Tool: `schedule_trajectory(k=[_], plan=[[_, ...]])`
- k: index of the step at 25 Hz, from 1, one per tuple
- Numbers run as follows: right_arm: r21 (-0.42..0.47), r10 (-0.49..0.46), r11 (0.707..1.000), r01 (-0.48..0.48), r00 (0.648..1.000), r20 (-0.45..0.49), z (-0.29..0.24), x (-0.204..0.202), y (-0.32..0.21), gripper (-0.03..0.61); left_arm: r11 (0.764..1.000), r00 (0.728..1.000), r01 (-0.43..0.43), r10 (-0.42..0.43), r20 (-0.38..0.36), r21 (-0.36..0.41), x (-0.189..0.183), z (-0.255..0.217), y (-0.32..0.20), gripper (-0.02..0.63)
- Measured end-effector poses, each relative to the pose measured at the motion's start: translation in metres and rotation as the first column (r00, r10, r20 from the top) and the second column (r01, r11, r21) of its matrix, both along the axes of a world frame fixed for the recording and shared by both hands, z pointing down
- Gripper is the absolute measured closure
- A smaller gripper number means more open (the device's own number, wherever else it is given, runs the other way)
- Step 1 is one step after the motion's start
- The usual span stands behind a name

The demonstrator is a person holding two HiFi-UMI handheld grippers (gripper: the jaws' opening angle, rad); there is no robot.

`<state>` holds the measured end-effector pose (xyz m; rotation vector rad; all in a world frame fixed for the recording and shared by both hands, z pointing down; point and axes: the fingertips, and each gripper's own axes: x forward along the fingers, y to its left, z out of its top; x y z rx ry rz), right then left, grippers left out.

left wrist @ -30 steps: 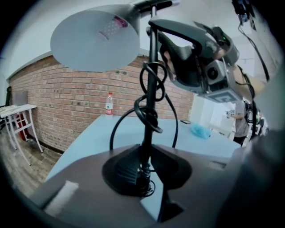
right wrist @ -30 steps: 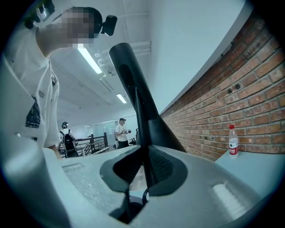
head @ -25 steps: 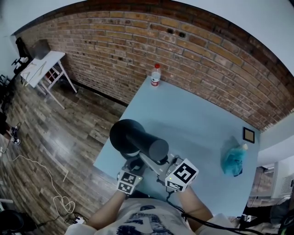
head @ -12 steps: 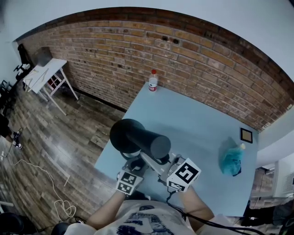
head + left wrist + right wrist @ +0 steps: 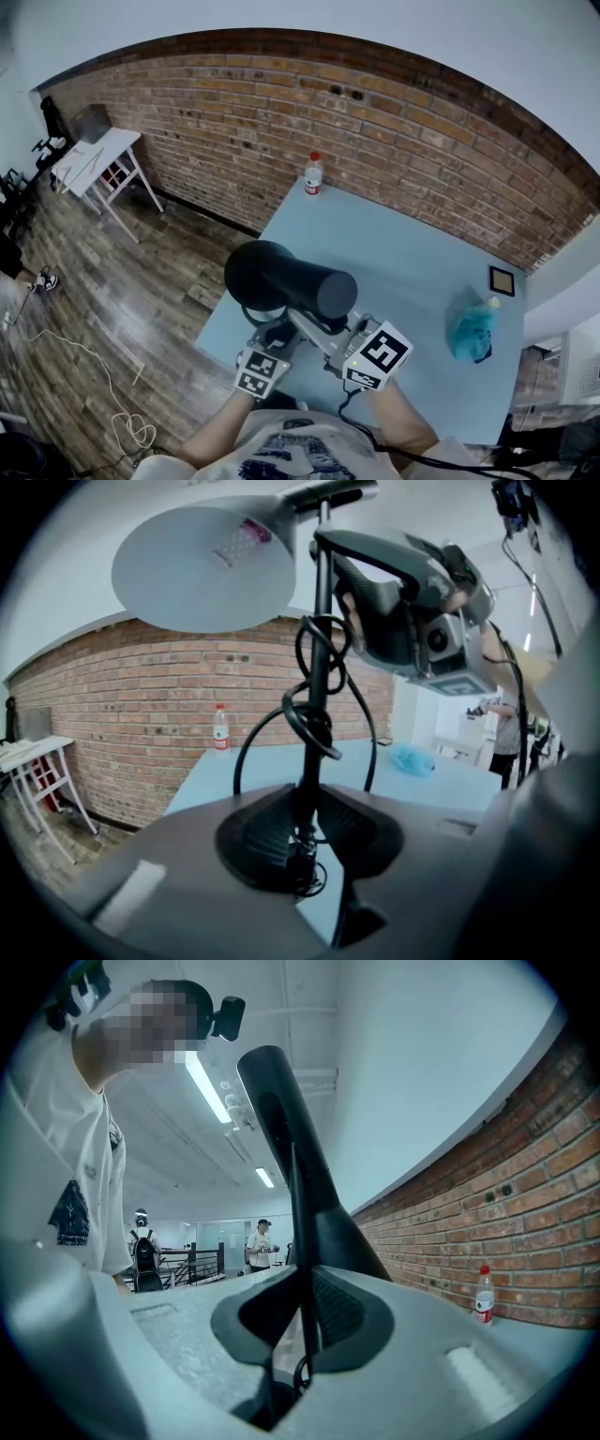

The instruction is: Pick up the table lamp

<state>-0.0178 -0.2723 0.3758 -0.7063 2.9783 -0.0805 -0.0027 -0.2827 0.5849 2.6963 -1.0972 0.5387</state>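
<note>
The black table lamp (image 5: 286, 281) hangs above the near left corner of the light blue table (image 5: 403, 244), its round head toward the left edge. My left gripper (image 5: 307, 829) is shut on the lamp's thin black stem (image 5: 314, 714), which has its cable (image 5: 314, 726) looped round it. Above it spreads the round grey underside of the lamp head (image 5: 202, 569). My right gripper (image 5: 302, 1324) is shut on a thin black rod of the lamp, below its thicker black body (image 5: 286, 1138). From above, both grippers (image 5: 281, 336) (image 5: 336, 330) sit just under the lamp.
A plastic bottle (image 5: 313, 174) stands at the table's far corner by the brick wall. A teal bag (image 5: 473, 323) and a small dark frame (image 5: 506, 280) lie at the right side. A white side table (image 5: 94, 155) stands on the wooden floor at left.
Both grippers and the lamp have risen together; the lamp's head looks larger and nearer in the head view. Both grips are the same.
</note>
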Motion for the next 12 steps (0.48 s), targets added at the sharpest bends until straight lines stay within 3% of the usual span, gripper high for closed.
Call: schedule_trajectory(k=[12], plan=[[0.036,0.009,0.999,-0.009,1.0,0.002,-0.015,-0.002,-0.004,0.541,0.999,1.0,-0.017,0.017,0.003,0.038,0.002,-0.016,-0.01,0.551]])
